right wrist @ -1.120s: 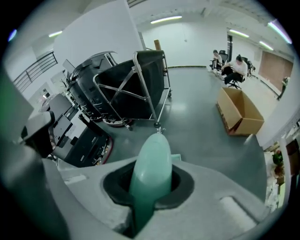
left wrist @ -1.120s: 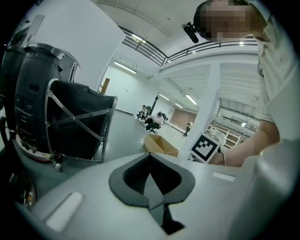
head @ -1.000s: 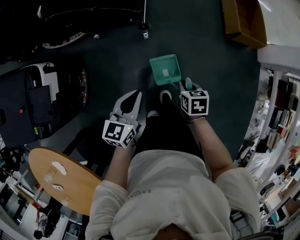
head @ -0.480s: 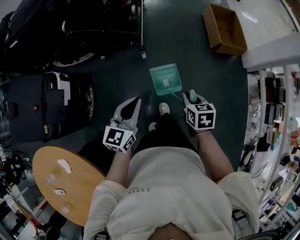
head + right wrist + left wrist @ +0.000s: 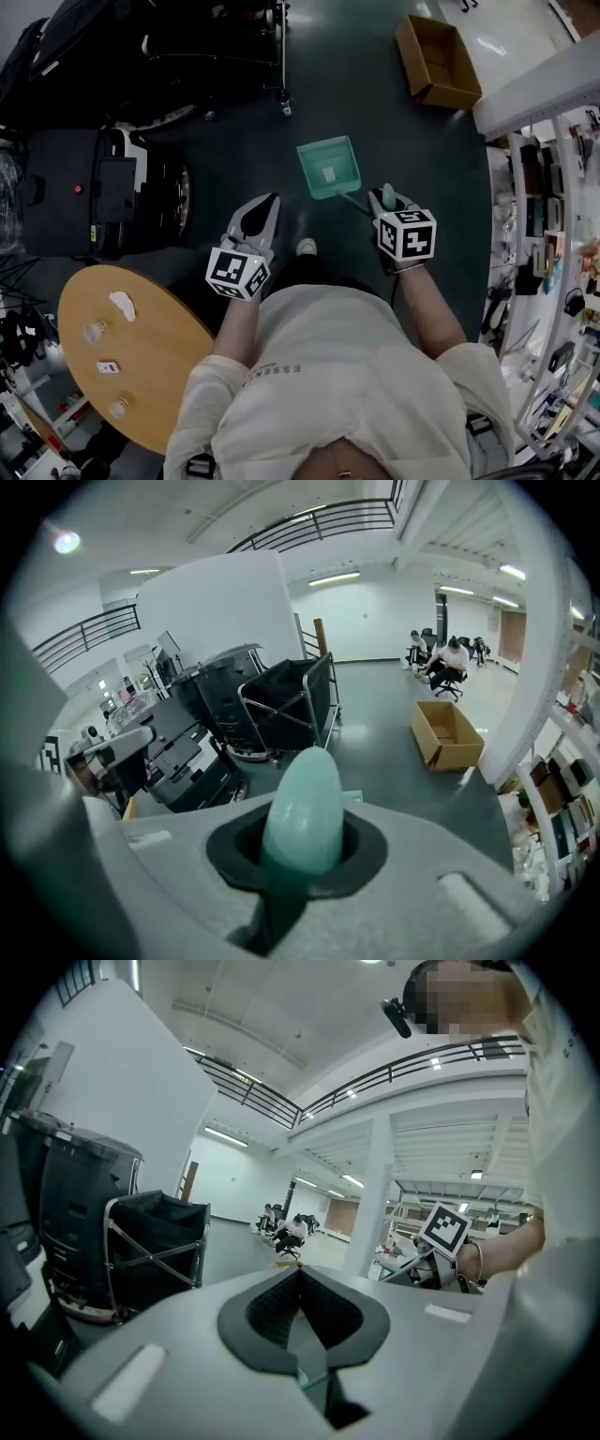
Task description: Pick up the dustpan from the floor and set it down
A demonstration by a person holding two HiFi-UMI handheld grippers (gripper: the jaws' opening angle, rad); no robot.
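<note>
Gripping dustpan (image 5: 328, 169) handle, right hand-held gripper (image 5: 385, 199), pan just ahead

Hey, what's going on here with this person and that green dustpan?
A standing person holds a gripper in each hand. The right gripper is shut on the handle of the teal dustpan. The pan hangs out ahead of the person's feet and seems to be clear of the dark floor, not yet set down. The left gripper is shut with nothing in it. A round wooden table stands on the person's left.
</note>
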